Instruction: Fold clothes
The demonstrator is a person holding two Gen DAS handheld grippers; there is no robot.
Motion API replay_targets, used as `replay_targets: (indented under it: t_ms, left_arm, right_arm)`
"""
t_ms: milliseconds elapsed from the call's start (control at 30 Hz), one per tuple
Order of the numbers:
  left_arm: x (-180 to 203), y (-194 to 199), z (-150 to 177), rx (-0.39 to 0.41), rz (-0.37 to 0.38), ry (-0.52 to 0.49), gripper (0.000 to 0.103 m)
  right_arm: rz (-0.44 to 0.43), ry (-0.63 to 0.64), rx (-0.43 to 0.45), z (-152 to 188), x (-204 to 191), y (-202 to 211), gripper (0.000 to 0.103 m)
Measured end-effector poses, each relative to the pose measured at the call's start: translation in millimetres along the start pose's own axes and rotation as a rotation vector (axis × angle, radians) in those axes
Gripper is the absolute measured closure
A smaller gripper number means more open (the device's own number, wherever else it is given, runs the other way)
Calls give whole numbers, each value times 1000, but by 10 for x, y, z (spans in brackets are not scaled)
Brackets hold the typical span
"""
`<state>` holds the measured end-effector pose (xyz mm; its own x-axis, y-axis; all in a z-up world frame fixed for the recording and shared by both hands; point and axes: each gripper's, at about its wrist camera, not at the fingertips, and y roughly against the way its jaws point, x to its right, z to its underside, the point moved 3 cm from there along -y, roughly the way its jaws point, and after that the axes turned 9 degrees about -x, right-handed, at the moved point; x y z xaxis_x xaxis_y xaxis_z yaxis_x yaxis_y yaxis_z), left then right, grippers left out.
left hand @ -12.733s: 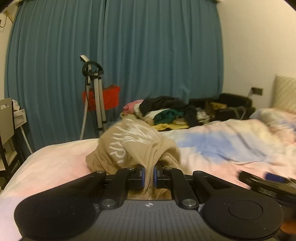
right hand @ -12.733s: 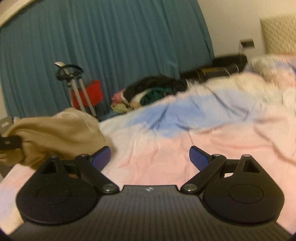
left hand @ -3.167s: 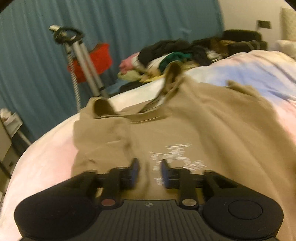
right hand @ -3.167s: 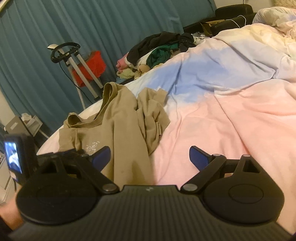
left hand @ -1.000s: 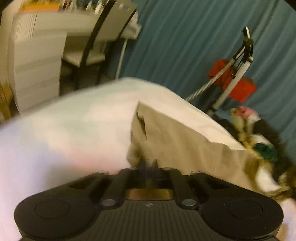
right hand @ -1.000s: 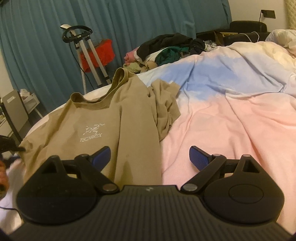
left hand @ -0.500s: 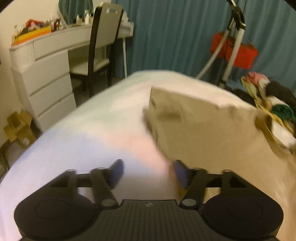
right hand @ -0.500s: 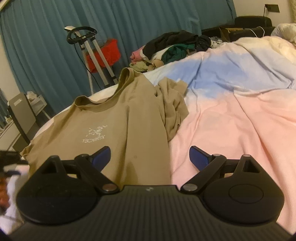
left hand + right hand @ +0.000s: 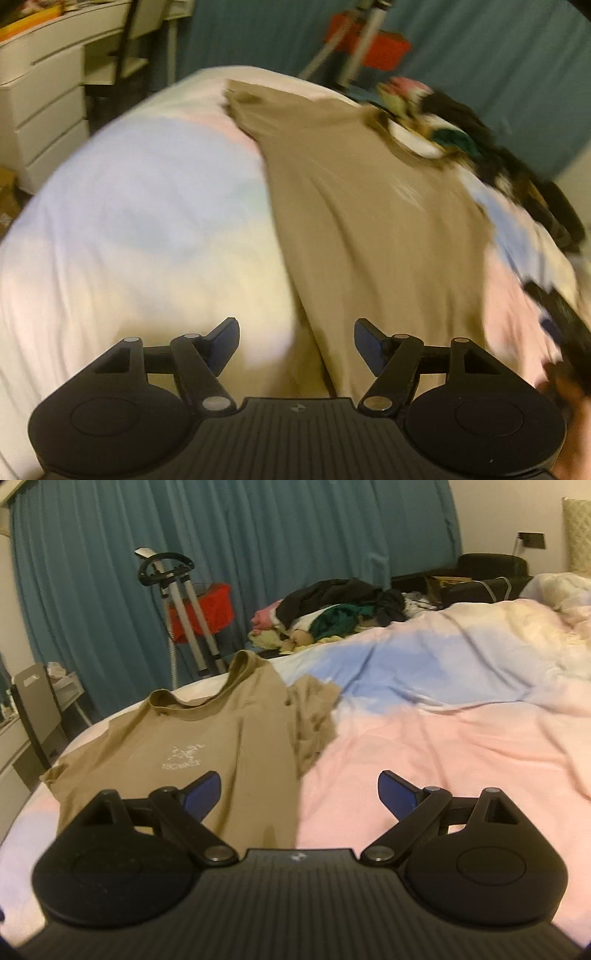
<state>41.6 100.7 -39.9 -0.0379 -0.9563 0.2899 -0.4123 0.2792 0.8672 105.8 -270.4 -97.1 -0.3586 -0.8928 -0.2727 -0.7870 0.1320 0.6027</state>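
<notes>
A tan T-shirt (image 9: pixel 221 749) with a small white chest logo lies face up on the pink and blue bedspread (image 9: pixel 461 746). Its left sleeve lies flat and its right sleeve (image 9: pixel 314 716) is bunched. My right gripper (image 9: pixel 299 794) is open and empty, low over the shirt's lower right edge. My left gripper (image 9: pixel 295 343) is open and empty, above the shirt's (image 9: pixel 369 221) left side edge near the hem; this view is blurred. The right gripper shows at the left wrist view's right edge (image 9: pixel 565 325).
A heap of clothes (image 9: pixel 332 616) lies at the bed's far edge. A metal stand with a red bag (image 9: pixel 192 616) stands before the teal curtain. A chair (image 9: pixel 37 705) and white drawers (image 9: pixel 40 122) stand left of the bed. Pillows lie at far right.
My left gripper let go of the shirt's left sleeve, opened wide, and swung back toward the hem. The shirt now lies flatter on its left side. The right gripper stayed open.
</notes>
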Motion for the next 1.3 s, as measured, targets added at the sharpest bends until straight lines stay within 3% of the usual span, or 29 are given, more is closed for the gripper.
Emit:
replay_targets:
  t_ms: [100, 267, 300, 367, 400, 433, 533, 600, 767, 833, 900, 967, 1033, 1100, 1133, 1200, 1300]
  left_arm:
    - [133, 14, 326, -51, 20, -62, 35]
    - [352, -247, 535, -133, -25, -187, 36]
    - [378, -300, 545, -148, -31, -196, 43]
    - [372, -385, 533, -179, -43, -182, 67]
    - [335, -404, 512, -199, -39, -157, 86]
    - [288, -395, 489, -212, -21, -127, 95]
    - [71, -143, 397, -214, 60, -49, 98]
    - [-123, 89, 339, -200, 51, -12, 98]
    - [-695, 390, 224, -213, -136, 57, 100]
    - [-843, 426, 209, -215, -192, 74, 98]
    - [-888, 463, 195, -207, -185, 87, 94]
    - [-798, 513, 161, -165, -161, 64, 80]
    - [-619, 523, 111, -114, -139, 40, 44]
    - [-407, 519, 43, -48, -117, 14, 33]
    - [-308, 495, 2, -17, -106, 4, 30]
    - [-104, 392, -111, 33, -80, -7, 26]
    - [209, 176, -244, 99, -50, -21, 25]
  right_arm:
    - [-17, -1, -7, 51, 53, 190, 10]
    - [-8, -6, -18, 152, 139, 382, 10]
    - [-10, -9, -23, 164, 151, 393, 10]
    - [-13, -17, -32, 189, 177, 416, 10]
    - [-15, -20, -36, 201, 189, 427, 10]
    - [-17, -24, -41, 214, 202, 438, 10]
    - [-23, -35, -54, 251, 240, 472, 10]
    - [-30, -46, -62, 269, 264, 485, 10]
    - [-58, -25, -110, 312, 213, 430, 10]
    - [-72, -5, -133, 337, 170, 415, 10]
    - [-87, 16, -157, 364, 128, 399, 10]
    - [-101, 36, -180, 390, 86, 384, 10]
    - [-137, 73, -232, 468, 4, 437, 10]
    - [-175, 112, -288, 551, -81, 498, 10]
    - [-194, 131, -316, 593, -123, 529, 11]
    - [-233, 170, -371, 677, -207, 593, 29]
    - [-276, 234, -456, 820, -331, 684, 30]
